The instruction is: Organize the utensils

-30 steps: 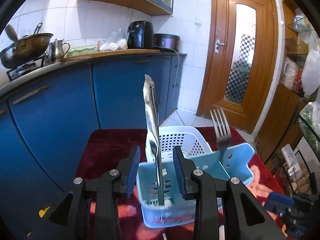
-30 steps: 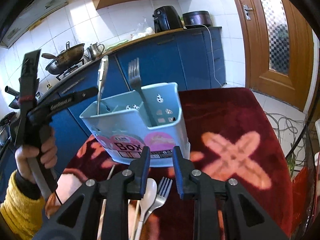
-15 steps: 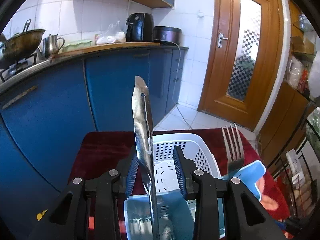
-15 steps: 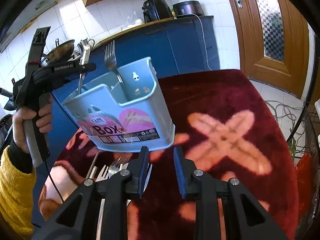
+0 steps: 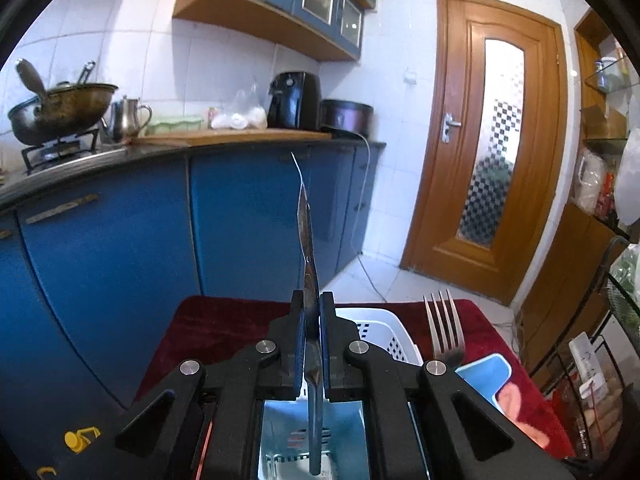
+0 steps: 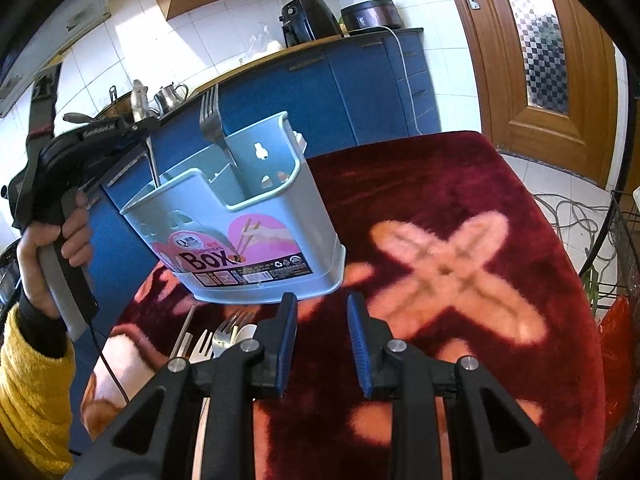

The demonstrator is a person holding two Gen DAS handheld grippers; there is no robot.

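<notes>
Left hand-held gripper [image 5: 311, 344]: clamped tight on metal utensil [image 5: 308, 272], seen edge-on, standing upright; lower end down inside blue utensil box [image 6: 240, 236], upper end rising well above the pads. In the right wrist view, same gripper at far left, gripped by a hand [image 6: 52, 248] with yellow sleeve [image 6: 28, 392], reaching over the box's low left compartment.

Right hand-held gripper [image 6: 322, 336]: partly open, nothing between the pads; hovering just in front of the box, above red cloth [image 6: 460, 208] with pale cross pattern.

Loose utensils [image 6: 224, 332]: forks and a pale spoon lying flat on the cloth, just left of the right gripper, near the box's front base.

Blue utensil box: light blue plastic, stepped rim, front label reading "BOX"; appears tipped in the right wrist view. Fork [image 6: 212, 124] standing tines-up in the taller right compartment, leaning against the divider; same fork [image 5: 444, 328] visible right of the left gripper.

White basket [image 5: 380, 328]: perforated plastic, directly behind the box on the cloth.

Beyond: blue cabinets [image 5: 248, 216] under a counter [image 5: 224, 136] carrying black appliance [image 5: 294, 100], kettle [image 5: 128, 118], pan [image 5: 60, 108] on stove. Wooden door [image 5: 496, 152] at far right.
</notes>
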